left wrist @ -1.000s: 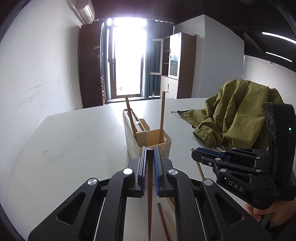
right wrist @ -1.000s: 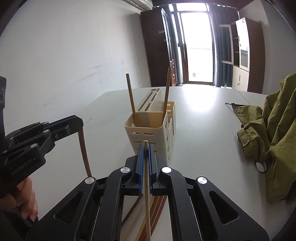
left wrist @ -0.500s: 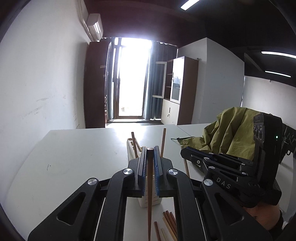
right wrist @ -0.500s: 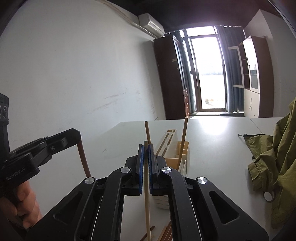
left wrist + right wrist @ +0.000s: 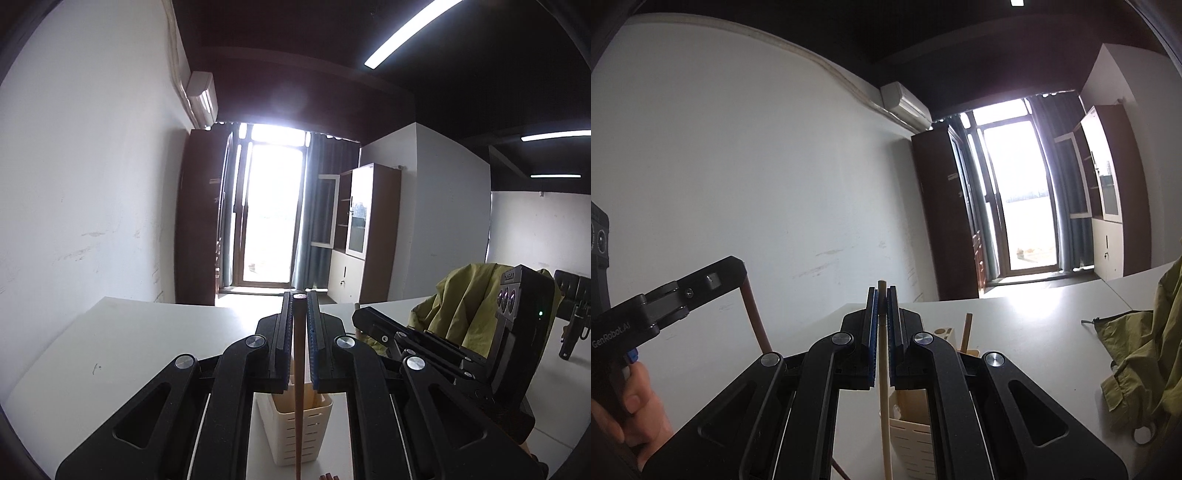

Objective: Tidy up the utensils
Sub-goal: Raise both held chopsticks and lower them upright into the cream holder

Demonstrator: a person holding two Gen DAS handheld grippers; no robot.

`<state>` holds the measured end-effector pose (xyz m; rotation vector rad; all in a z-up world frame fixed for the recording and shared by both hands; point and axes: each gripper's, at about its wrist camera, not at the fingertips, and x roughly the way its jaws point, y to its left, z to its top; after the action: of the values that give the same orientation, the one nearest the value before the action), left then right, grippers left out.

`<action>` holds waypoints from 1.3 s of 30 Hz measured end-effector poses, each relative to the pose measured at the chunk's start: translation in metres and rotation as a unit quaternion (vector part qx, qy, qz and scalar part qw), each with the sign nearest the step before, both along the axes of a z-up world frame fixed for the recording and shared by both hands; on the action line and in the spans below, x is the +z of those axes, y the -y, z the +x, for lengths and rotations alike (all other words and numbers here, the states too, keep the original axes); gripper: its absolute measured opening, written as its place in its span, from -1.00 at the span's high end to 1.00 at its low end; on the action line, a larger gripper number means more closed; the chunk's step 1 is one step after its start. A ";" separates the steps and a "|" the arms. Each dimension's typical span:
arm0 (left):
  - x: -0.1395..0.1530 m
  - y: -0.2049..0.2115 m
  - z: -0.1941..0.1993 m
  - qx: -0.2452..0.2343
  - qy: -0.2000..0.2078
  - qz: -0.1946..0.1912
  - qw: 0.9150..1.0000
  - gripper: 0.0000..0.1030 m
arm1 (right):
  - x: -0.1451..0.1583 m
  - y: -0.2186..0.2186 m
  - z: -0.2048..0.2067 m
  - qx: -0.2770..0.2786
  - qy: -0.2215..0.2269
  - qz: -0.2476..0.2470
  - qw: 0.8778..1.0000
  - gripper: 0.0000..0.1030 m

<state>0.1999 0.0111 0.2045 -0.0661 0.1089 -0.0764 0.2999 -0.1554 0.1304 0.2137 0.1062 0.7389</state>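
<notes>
Left gripper (image 5: 299,301) is clamped on a dark chopstick (image 5: 298,387), right gripper (image 5: 882,295) on a pale chopstick (image 5: 883,398) — both pinched near the top end so the rest hangs down, probably ready to drop in. The cream utensil holder (image 5: 295,432) sits on the white worktop (image 5: 122,347) right below and just ahead of both grippers.

Both chopsticks (image 5: 297,424) run off btm edge (holder (image 5: 295,424) part-hidden).
</notes>
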 end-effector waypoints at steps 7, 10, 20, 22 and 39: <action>0.010 0.009 0.000 0.011 0.054 0.006 0.998 0.87 | 0.002 0.014 0.010 0.000 0.038 0.058 0.998 0.90; 0.015 0.010 -0.008 0.022 0.086 0.008 0.996 0.87 | 0.003 0.019 0.013 -0.005 0.055 0.080 0.995 0.90; 0.021 0.007 -0.019 0.043 0.173 -0.009 0.984 0.87 | 0.002 0.025 0.019 -0.014 0.109 0.136 0.985 0.90; 0.020 0.007 -0.015 0.041 0.174 -0.008 0.984 0.87 | 0.001 0.024 0.023 -0.012 0.114 0.141 0.983 0.90; -0.005 0.007 0.032 0.035 0.115 0.013 0.993 0.87 | -0.028 0.008 0.058 -0.018 0.101 0.121 0.987 0.90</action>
<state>0.2321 0.0045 0.1992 -0.0339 -0.1227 -0.0120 0.3577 -0.1632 0.1024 0.3705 -0.1804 0.7335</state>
